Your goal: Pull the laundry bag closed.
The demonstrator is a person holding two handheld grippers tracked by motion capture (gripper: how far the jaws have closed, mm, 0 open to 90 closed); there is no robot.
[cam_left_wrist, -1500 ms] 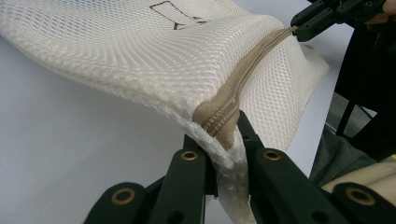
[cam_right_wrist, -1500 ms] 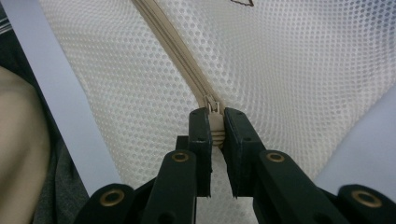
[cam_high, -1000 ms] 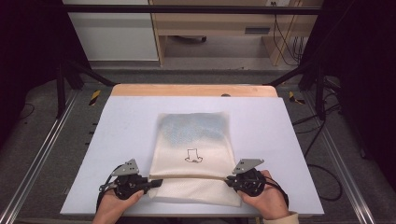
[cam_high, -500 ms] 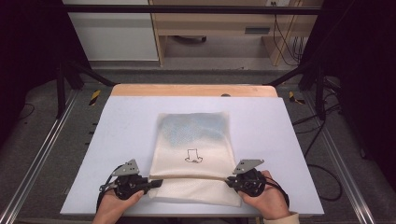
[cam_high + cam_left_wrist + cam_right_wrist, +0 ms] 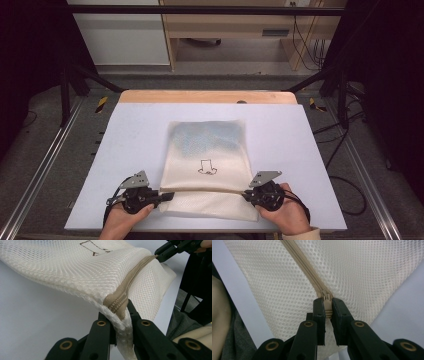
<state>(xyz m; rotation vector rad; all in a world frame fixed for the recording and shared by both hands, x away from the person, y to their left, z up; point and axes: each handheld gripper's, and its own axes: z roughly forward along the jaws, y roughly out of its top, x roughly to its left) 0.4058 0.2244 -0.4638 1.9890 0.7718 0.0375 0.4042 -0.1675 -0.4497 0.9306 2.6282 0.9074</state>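
On the near left of the white table point(image 5: 125, 130), the left gripper point(image 5: 167, 196) is clamped on the left edge of the white mesh bag point(image 5: 207, 150). In the left gripper view, its two black jaws squeeze the bag's edge right where the tan zipper point(image 5: 125, 290) ends, and the mesh bunches up between them.

The bag lies flat in the middle of the table, with its near end close to the person's hands. Something blue shows through the mesh at the far end. A small black drawing point(image 5: 207, 167) sits on the bag above the zipper. The zipper runs across the bag from one gripper to the other.

At the right, the right gripper point(image 5: 246, 195) is clamped on the zipper pull point(image 5: 327, 305). In the right gripper view, the jaws pinch the little tan pull tight from both sides.
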